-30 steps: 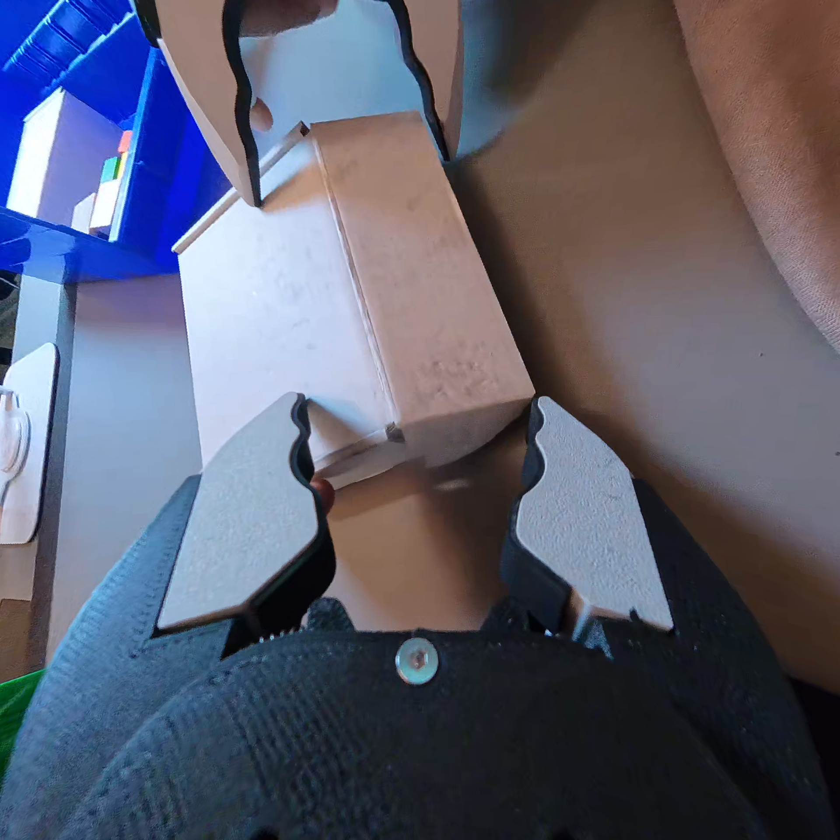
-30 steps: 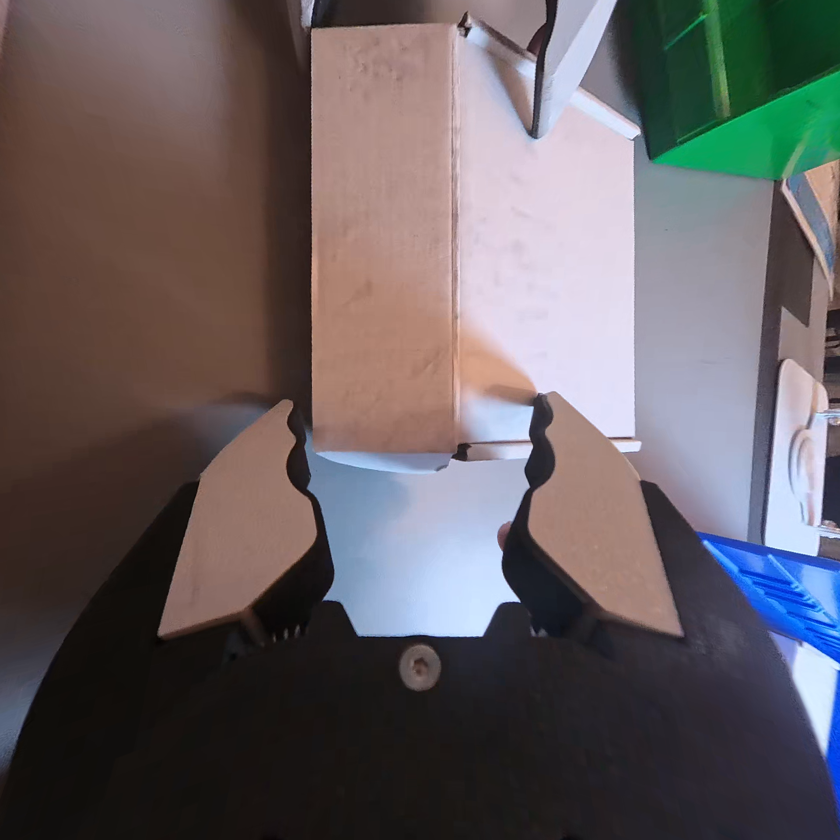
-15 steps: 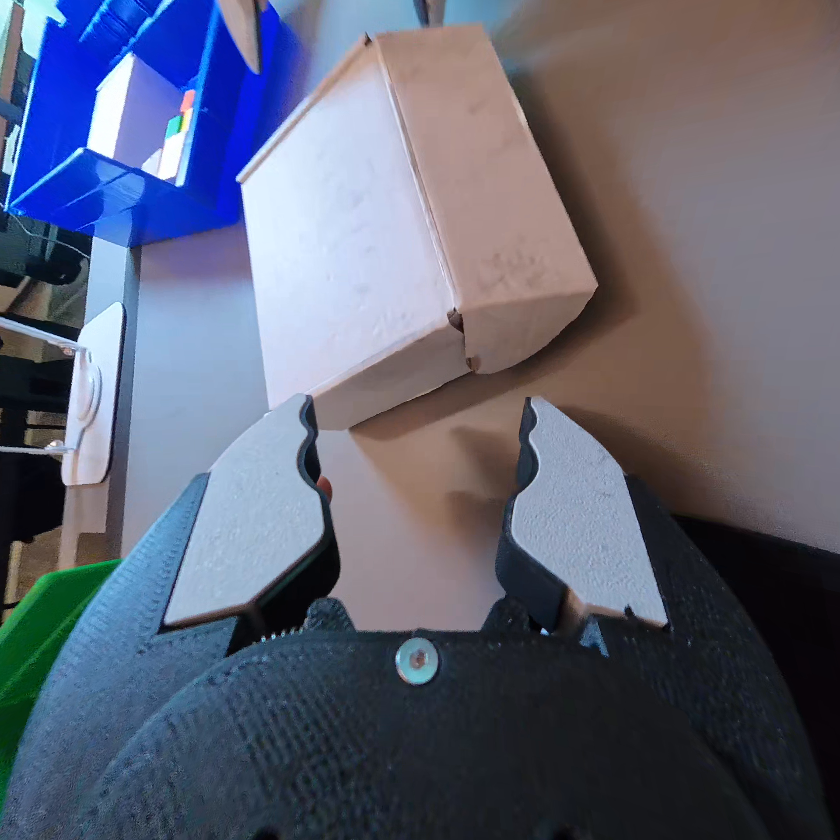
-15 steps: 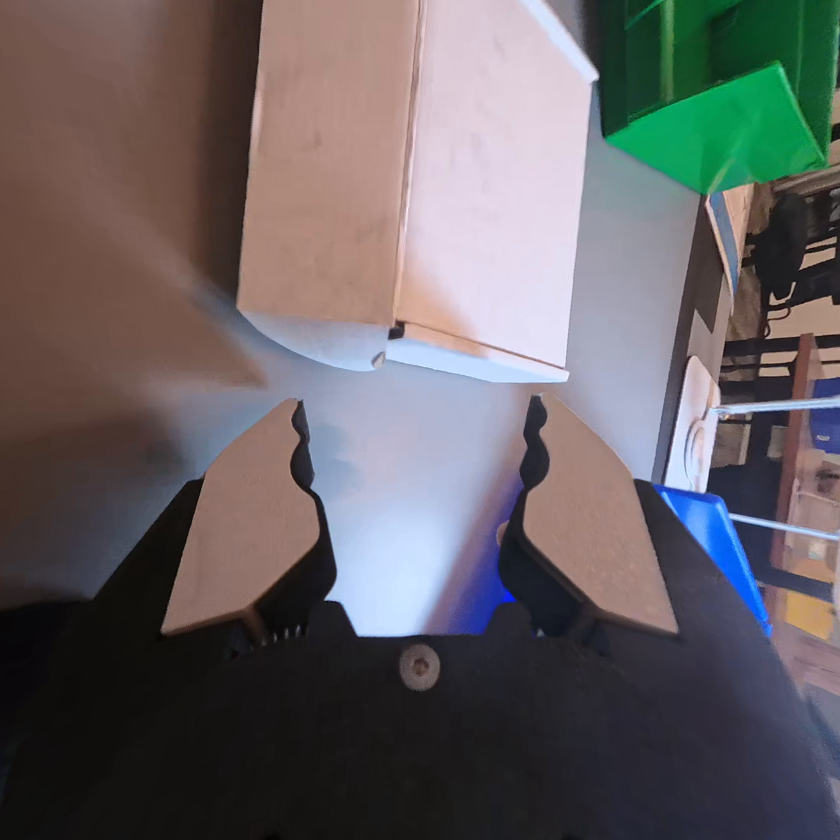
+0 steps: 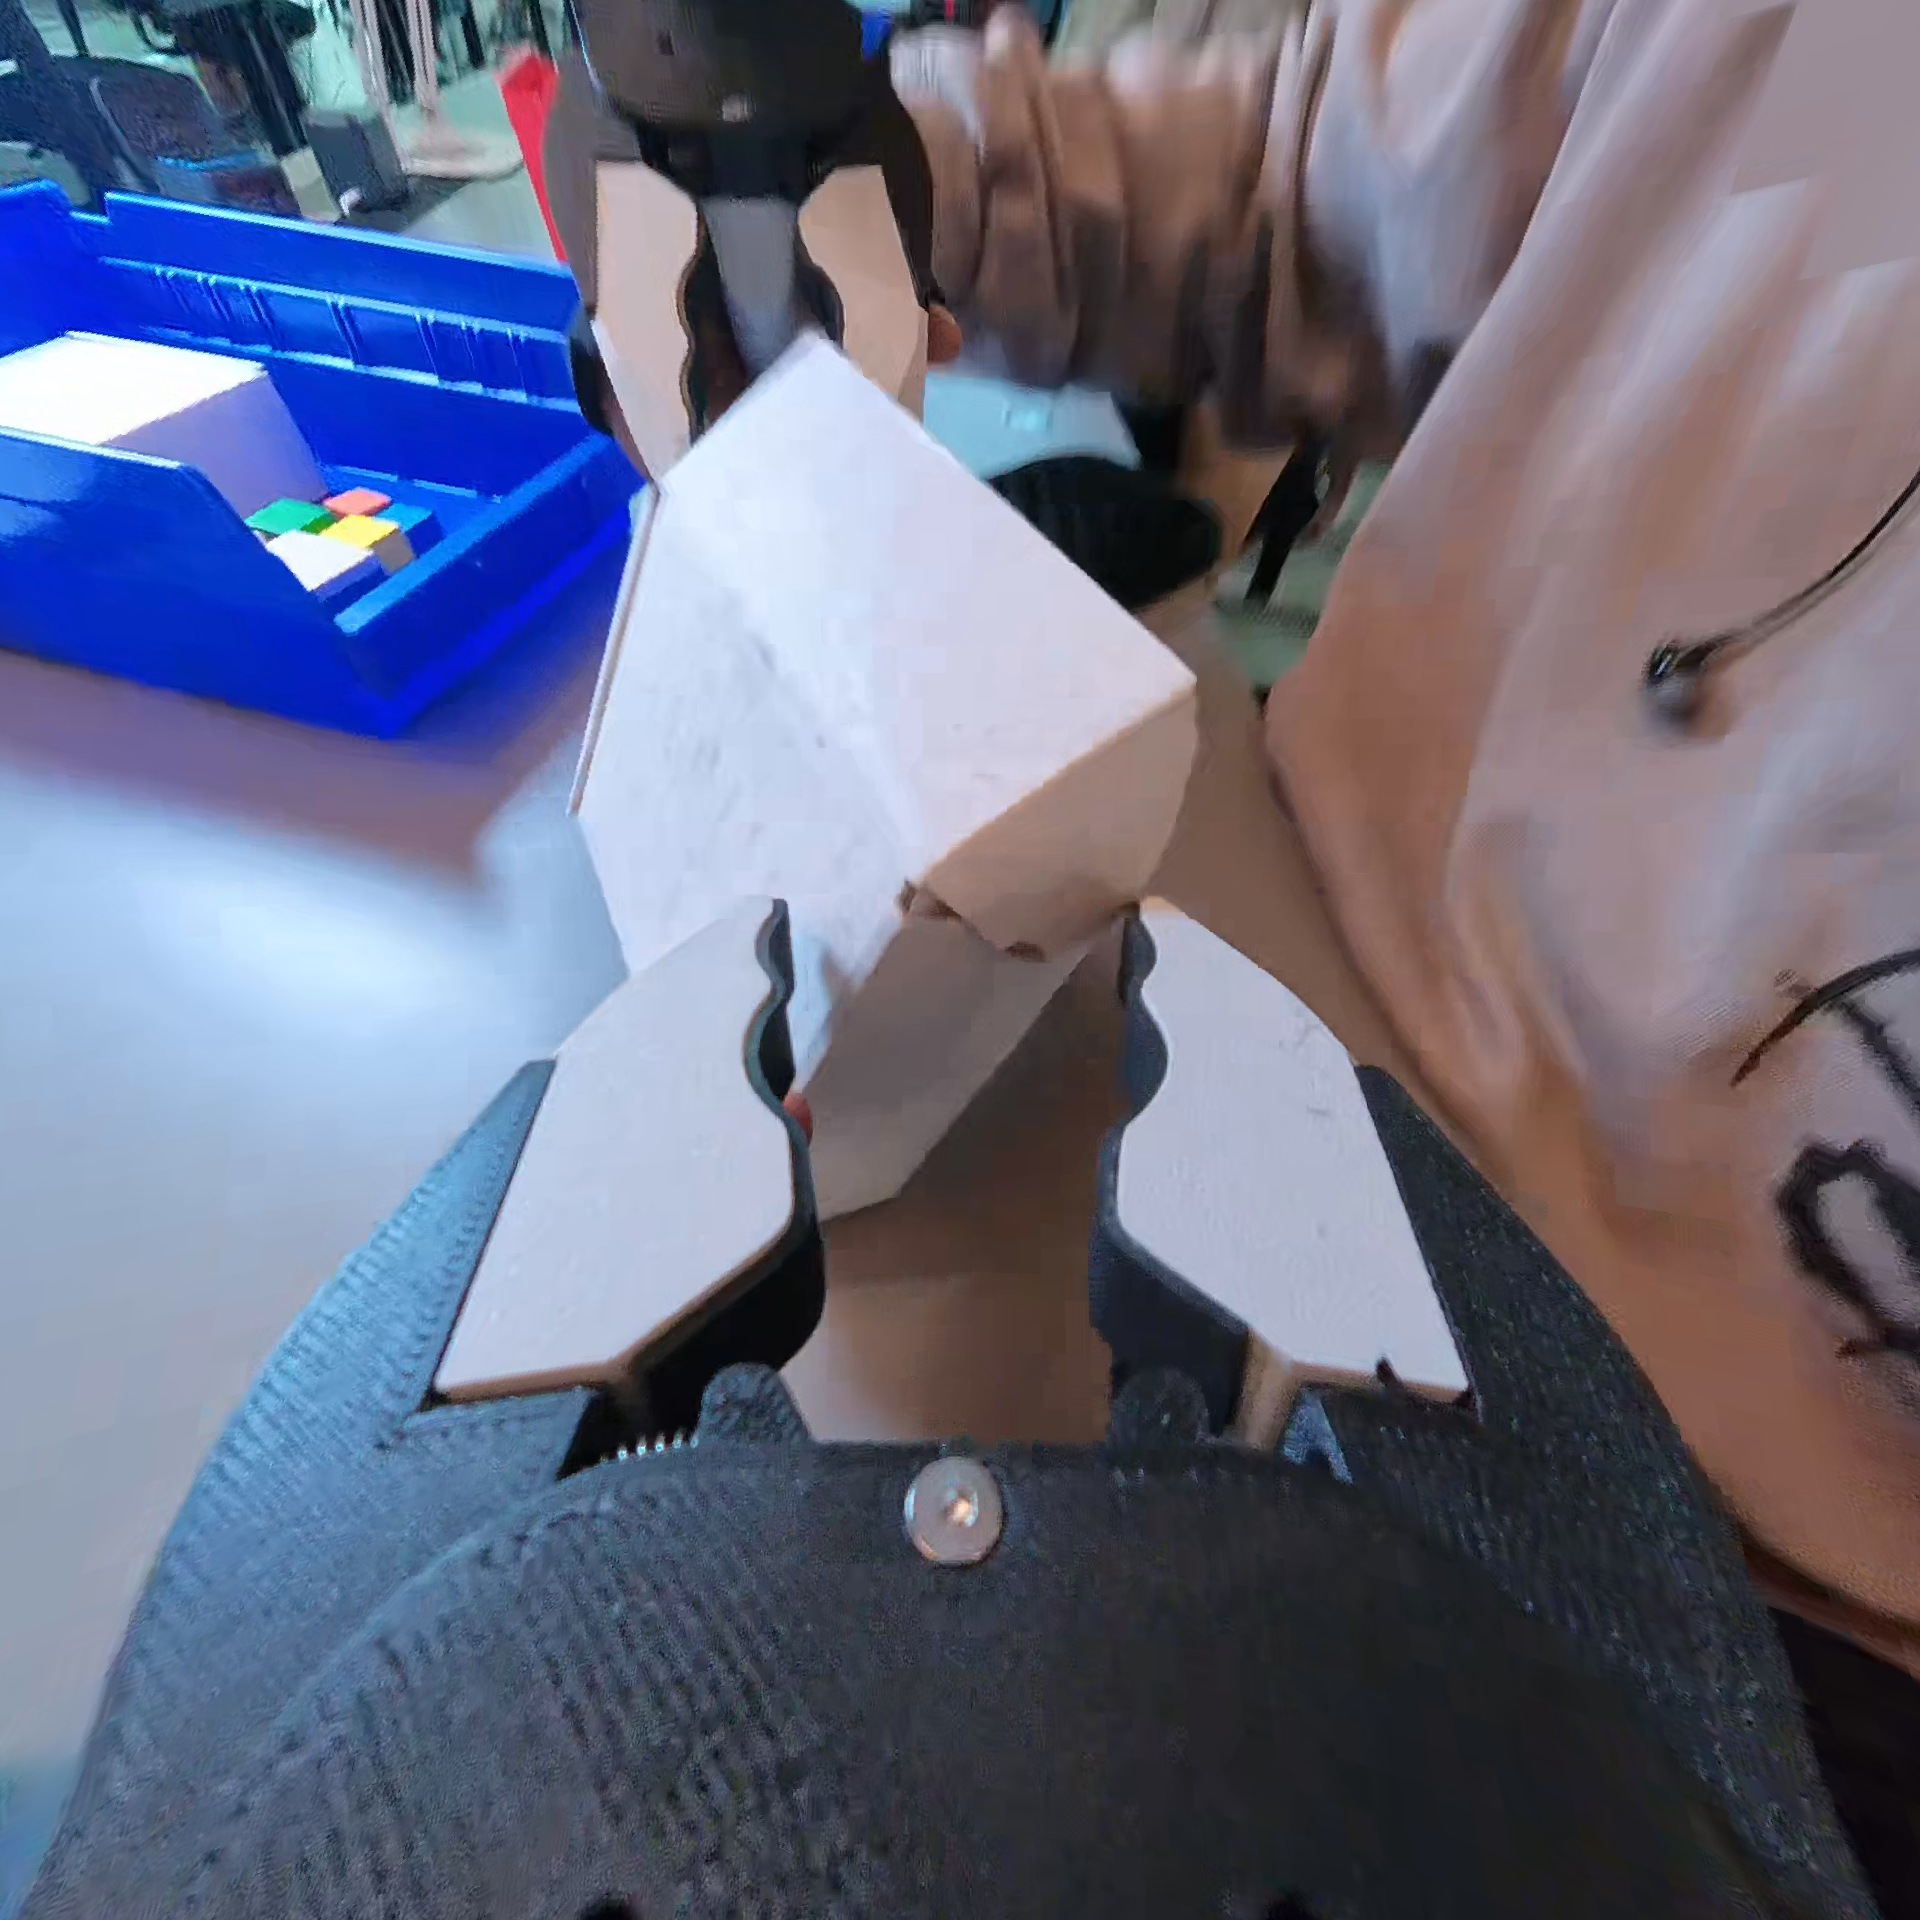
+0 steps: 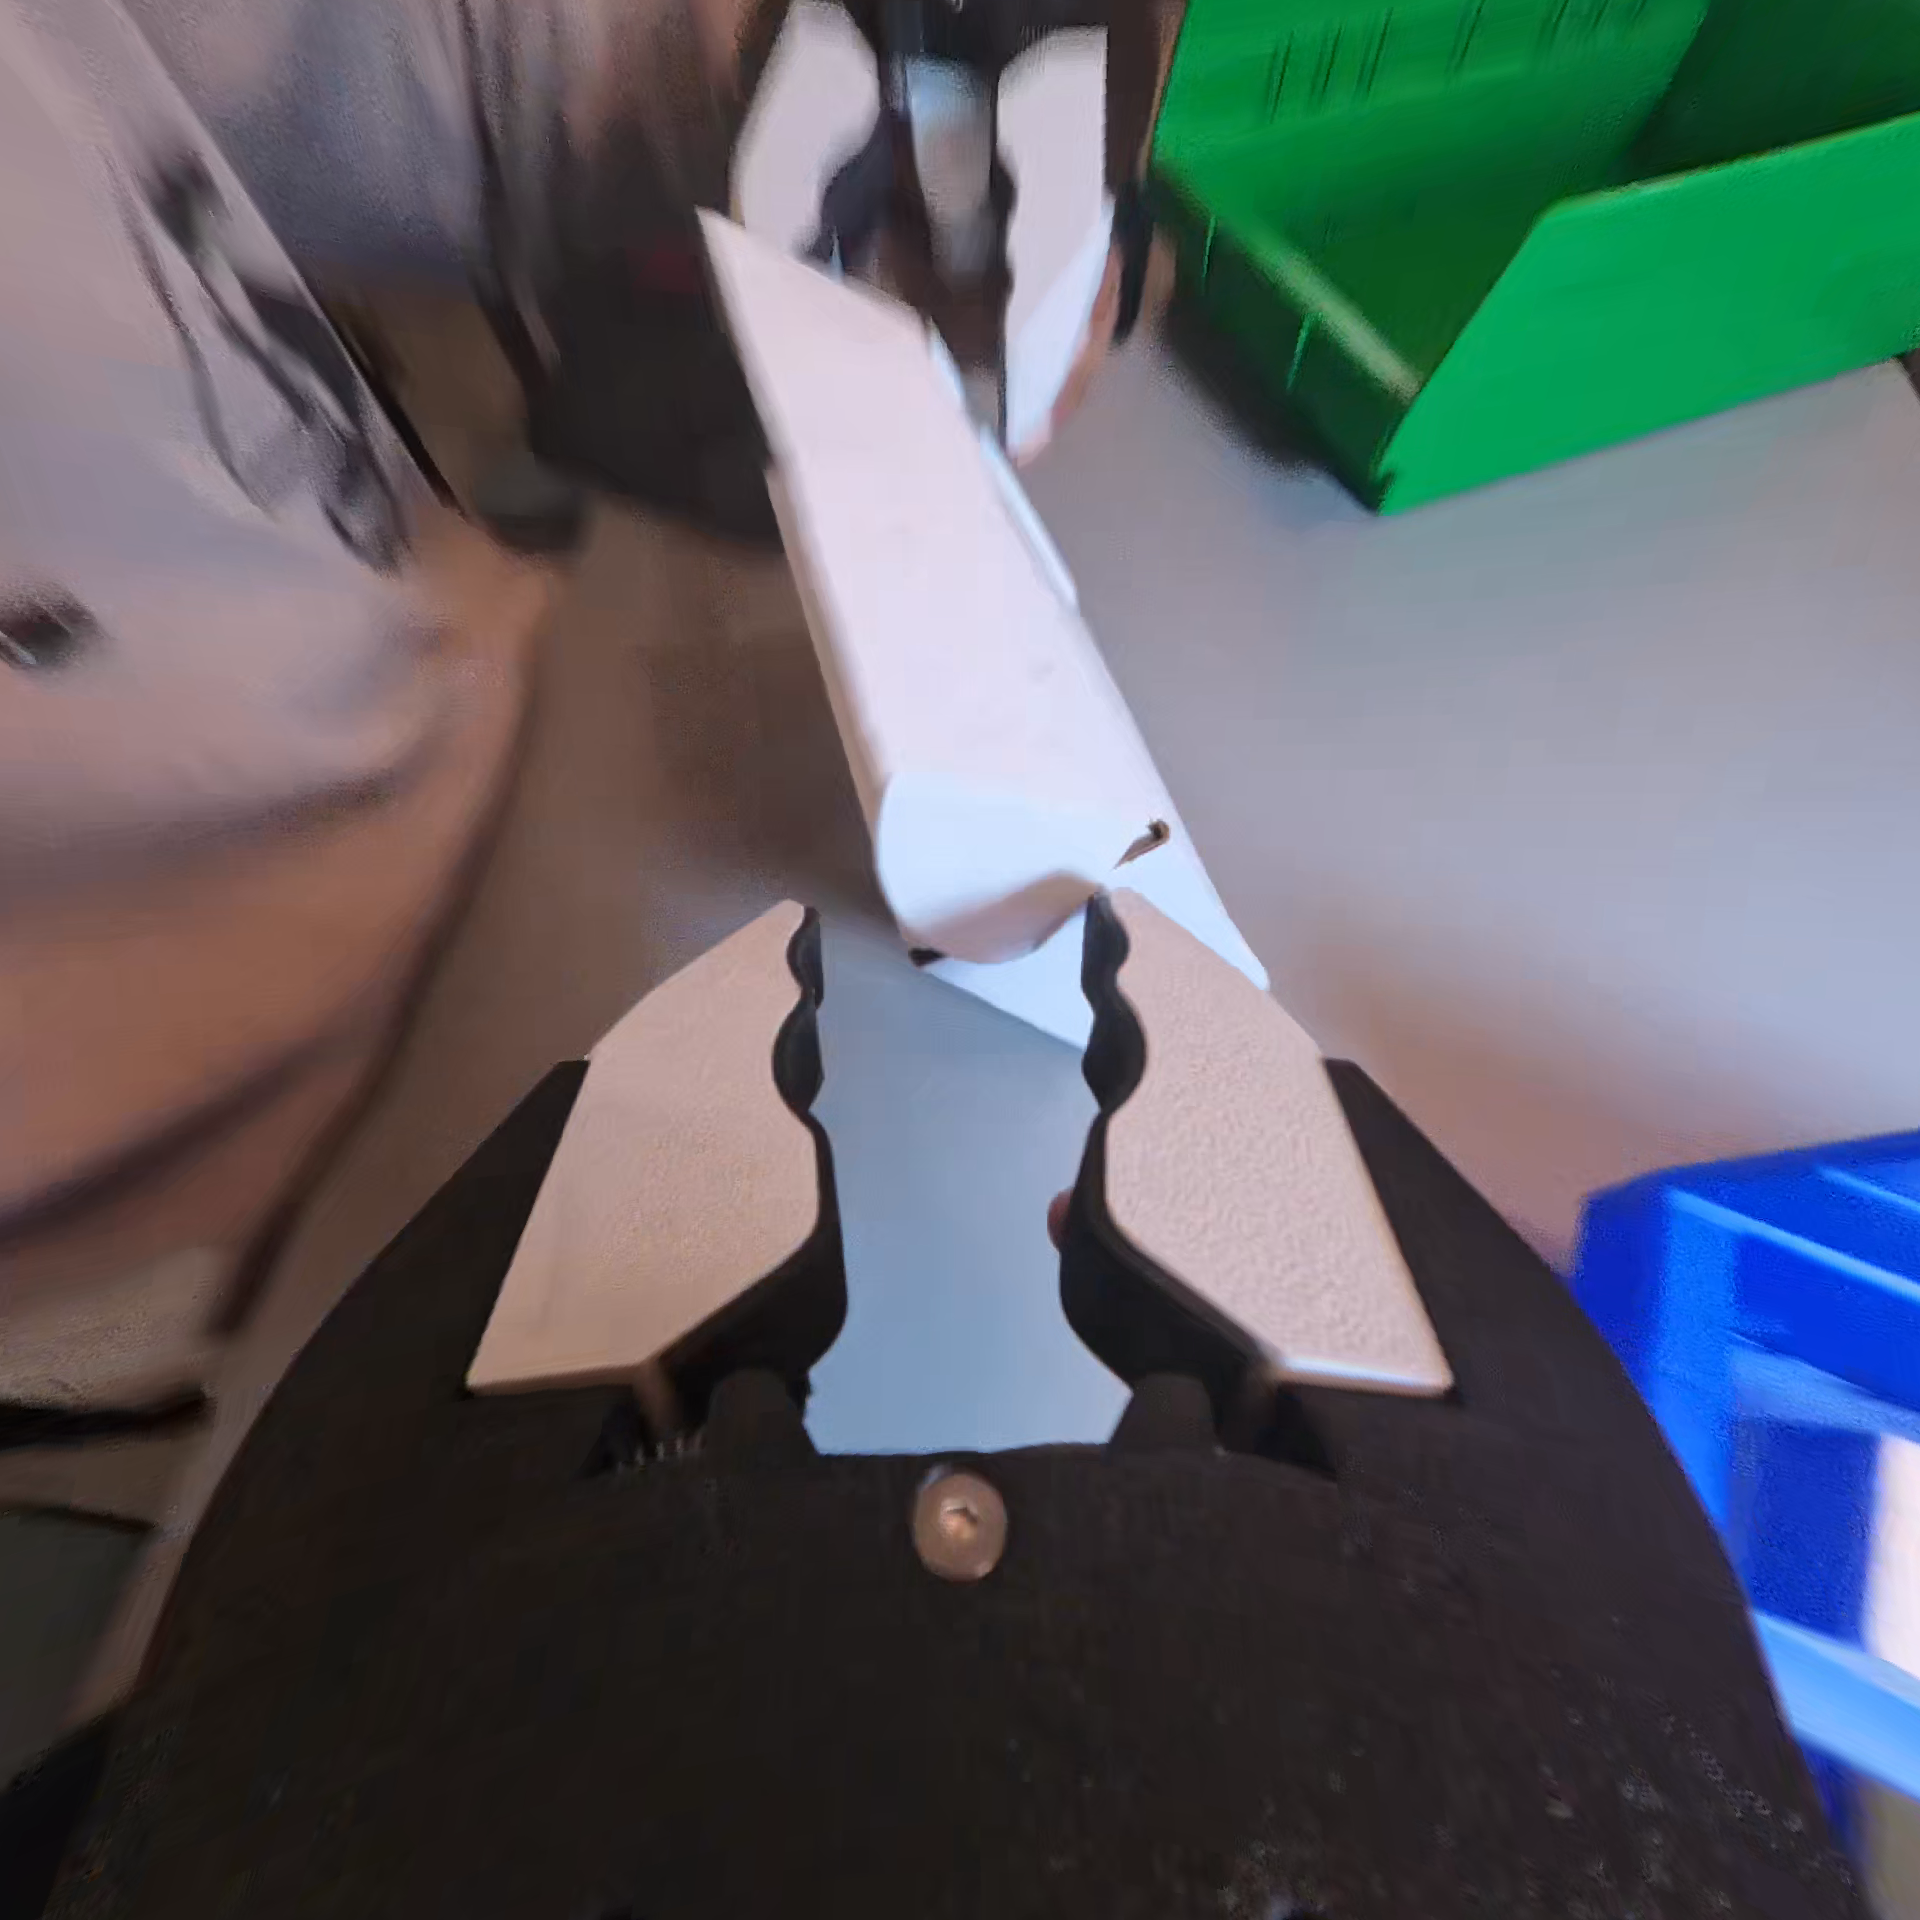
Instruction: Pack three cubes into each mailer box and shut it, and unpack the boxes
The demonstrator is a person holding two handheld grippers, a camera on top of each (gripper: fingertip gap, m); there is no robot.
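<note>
A closed white mailer box [image 5: 852, 665] is tilted up on one long edge between my two grippers. My left gripper [image 5: 956, 914] has its jaws narrowed around the box's near corner, and both fingers touch it. In the right wrist view the box [image 6: 935, 644] shows edge-on. My right gripper [image 6: 948, 909] is partly closed at the box's other end: one fingertip touches it and a small gap stays beside the other. Several coloured cubes [image 5: 338, 525] lie in a blue bin [image 5: 343, 436].
The blue bin also holds another white box [image 5: 114, 390] and shows at the right edge of the right wrist view [image 6: 1766, 1371]. A green bin [image 6: 1538, 260] stands at the far end of the grey table [image 6: 1507, 779]. A person in a beige top [image 5: 1558, 623] is close behind the box. Tip to tip, the grippers are about 15 cm apart.
The box has gone from lying flat to tilted on its edge. Both grippers pulled back, then came in again at its ends, and both pairs of jaws have narrowed.
</note>
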